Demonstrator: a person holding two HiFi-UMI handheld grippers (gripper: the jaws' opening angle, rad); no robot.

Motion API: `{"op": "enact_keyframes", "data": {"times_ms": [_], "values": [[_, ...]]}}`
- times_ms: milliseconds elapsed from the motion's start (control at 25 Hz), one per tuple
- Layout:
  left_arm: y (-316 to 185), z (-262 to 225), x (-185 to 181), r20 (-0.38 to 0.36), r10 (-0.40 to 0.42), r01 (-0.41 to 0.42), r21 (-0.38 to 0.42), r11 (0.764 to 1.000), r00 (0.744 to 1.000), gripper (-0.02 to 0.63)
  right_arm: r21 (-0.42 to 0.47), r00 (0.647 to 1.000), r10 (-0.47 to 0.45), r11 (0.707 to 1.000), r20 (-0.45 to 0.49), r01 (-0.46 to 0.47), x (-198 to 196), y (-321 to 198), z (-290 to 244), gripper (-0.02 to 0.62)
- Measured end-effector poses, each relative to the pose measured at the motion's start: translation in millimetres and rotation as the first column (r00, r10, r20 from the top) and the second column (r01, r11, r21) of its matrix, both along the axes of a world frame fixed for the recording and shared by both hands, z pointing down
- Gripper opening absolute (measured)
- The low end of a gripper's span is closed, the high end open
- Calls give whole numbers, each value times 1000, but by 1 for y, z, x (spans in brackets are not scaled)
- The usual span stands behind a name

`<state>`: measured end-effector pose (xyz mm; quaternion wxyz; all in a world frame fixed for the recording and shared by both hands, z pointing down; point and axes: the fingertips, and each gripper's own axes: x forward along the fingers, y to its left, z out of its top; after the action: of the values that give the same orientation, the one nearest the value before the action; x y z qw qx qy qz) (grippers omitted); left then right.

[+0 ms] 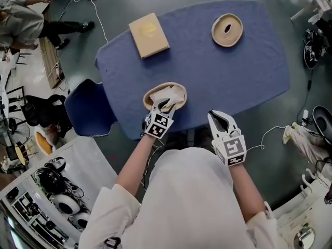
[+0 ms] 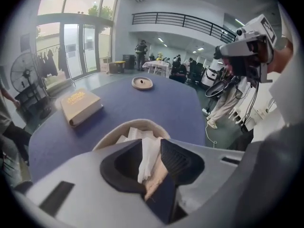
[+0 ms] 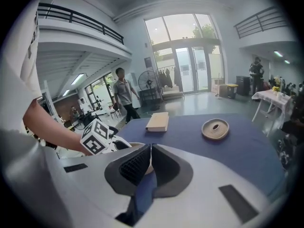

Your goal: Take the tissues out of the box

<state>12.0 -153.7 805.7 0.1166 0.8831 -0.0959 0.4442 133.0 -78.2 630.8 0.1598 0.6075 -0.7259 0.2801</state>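
At the box (image 1: 150,93), left gripper (image 1: 164,106) astride tissues (image 2: 147,149)

My head camera looks steeply down on the blue table (image 1: 233,82) from well above. The cameras on my left gripper (image 1: 165,107) and right gripper (image 1: 220,122) sit close behind their jaws, facing across it; all three share the tan box (image 1: 149,35) and round dish (image 1: 227,30).

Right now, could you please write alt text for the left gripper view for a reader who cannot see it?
The left gripper, jaws open, straddles a white tissue sticking up from a round beige tissue box on a blue-covered table. Farther back lie a flat tan box at left and a round beige lid.
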Motion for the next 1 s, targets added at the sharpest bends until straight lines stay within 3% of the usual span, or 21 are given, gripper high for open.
{"op": "enact_keyframes", "data": {"times_ms": [440,600,760,880,1000], "values": [[3,59,0,201,109,-98,-66,993,973,147,-53,999,-13,999,37,15,-3,0,19,34],[1,76,-3,257,107,-90,-76,993,961,131,-55,999,-15,998,45,17,-4,-3,25,34],[-3,86,-3,287,99,-81,-77,994,953,92,-58,999,-24,998,46,26,-4,-4,25,34],[0,89,-4,303,136,-118,-76,990,943,27,-61,999,-29,998,46,32,-4,-4,27,34],[2,81,-3,277,144,-129,-71,989,950,15,-61,999,-24,998,45,27,-1,-5,28,34]]}}
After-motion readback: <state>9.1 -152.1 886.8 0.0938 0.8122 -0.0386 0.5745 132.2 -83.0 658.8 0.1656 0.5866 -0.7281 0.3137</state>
